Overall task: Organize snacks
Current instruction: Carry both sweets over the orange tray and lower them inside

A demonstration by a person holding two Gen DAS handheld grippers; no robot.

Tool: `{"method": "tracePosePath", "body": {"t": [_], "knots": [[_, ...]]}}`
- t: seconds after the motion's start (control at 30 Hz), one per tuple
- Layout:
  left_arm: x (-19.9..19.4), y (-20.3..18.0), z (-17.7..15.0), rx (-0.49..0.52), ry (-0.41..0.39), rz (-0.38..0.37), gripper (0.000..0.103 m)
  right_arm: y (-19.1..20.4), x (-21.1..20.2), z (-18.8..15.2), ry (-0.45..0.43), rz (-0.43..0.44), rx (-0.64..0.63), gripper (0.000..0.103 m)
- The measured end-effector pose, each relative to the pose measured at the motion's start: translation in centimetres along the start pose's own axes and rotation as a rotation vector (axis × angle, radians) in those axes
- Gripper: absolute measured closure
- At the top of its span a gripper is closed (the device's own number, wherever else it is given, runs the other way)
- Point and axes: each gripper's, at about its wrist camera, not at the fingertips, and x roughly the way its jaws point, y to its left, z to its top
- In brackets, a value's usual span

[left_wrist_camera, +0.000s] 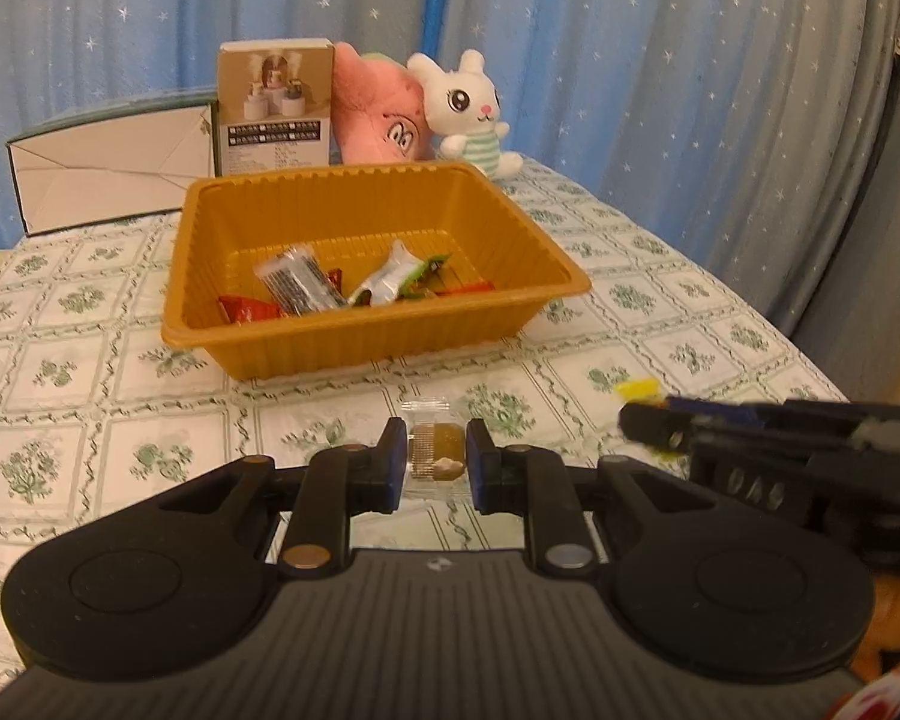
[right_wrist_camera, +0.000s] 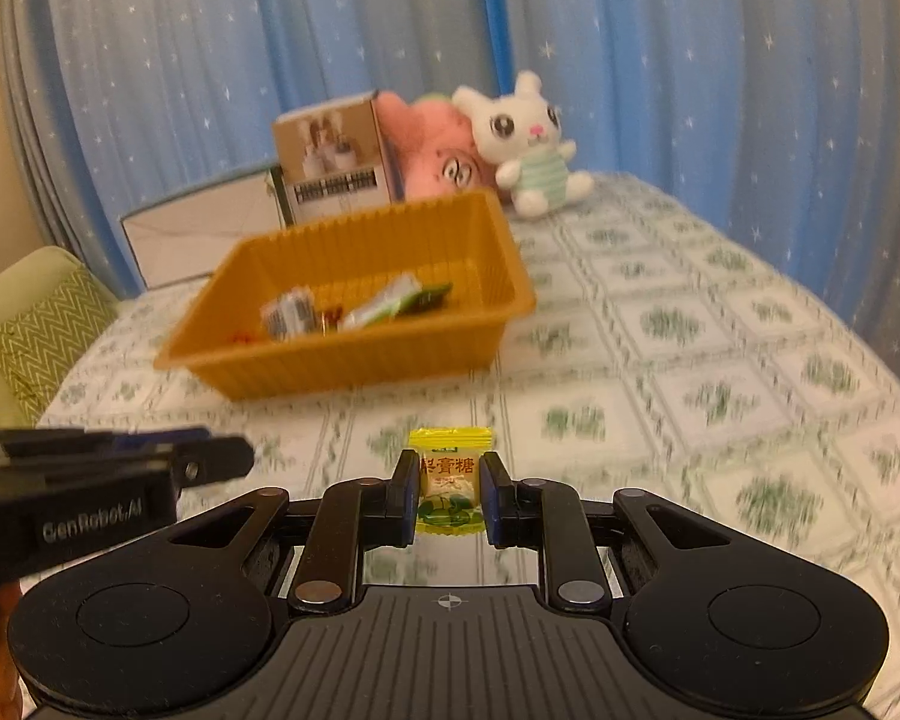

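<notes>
An orange plastic tray (left_wrist_camera: pixel 510 213) (right_wrist_camera: pixel 510 264) stands on the patterned tablecloth and holds several wrapped snacks (left_wrist_camera: pixel 306 285) (right_wrist_camera: pixel 384 303). My left gripper (left_wrist_camera: pixel 435 459) is shut on a clear-wrapped brown candy (left_wrist_camera: pixel 437 453), held just above the cloth in front of the tray. My right gripper (right_wrist_camera: pixel 450 489) is shut on a yellow wrapped candy (right_wrist_camera: pixel 450 480) with red characters, also short of the tray. In the left wrist view the right gripper (left_wrist_camera: pixel 648 420) reaches in from the right with the yellow candy (left_wrist_camera: pixel 636 389) at its tip. The left gripper (right_wrist_camera: pixel 234 459) shows at the left of the right wrist view.
Behind the tray stand a white open box (left_wrist_camera: pixel 114 171), a brown product box (left_wrist_camera: pixel 276 108), a pink plush toy (left_wrist_camera: pixel 378 114) and a white rabbit plush (left_wrist_camera: pixel 474 114). Blue starry curtains hang behind. A green cushion (right_wrist_camera: pixel 36 318) lies past the table's left edge.
</notes>
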Motion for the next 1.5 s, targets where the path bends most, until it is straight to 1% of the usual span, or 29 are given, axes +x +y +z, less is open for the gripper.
{"method": "tracePosePath", "body": {"t": [0.2, 0.43, 0.67, 1.1, 1.5], "knots": [[-0.3, 0.8, 2.0, -0.008, -0.048, 0.023, 0.084, -0.1, 0.5, 3.2, -0.039, 0.011, -0.019, 0.082], [0.3, 2.3, 4.6, -0.013, -0.095, 0.049, 0.084, 1.2, 2.2, 7.1, -0.082, 0.048, -0.072, 0.082], [1.8, 4.6, 6.7, -0.032, -0.123, 0.078, 0.084, 1.3, 4.7, 9.7, -0.097, 0.061, -0.044, 0.082], [4.5, 7.2, 8.6, -0.062, -0.123, 0.088, 0.084, 2.3, 9.3, 11.3, -0.071, 0.080, -0.031, 0.082], [6.1, 9.3, 9.3, -0.092, -0.106, 0.092, 0.084, 2.3, 12.4, 11.2, -0.027, 0.060, -0.030, 0.082]]}}
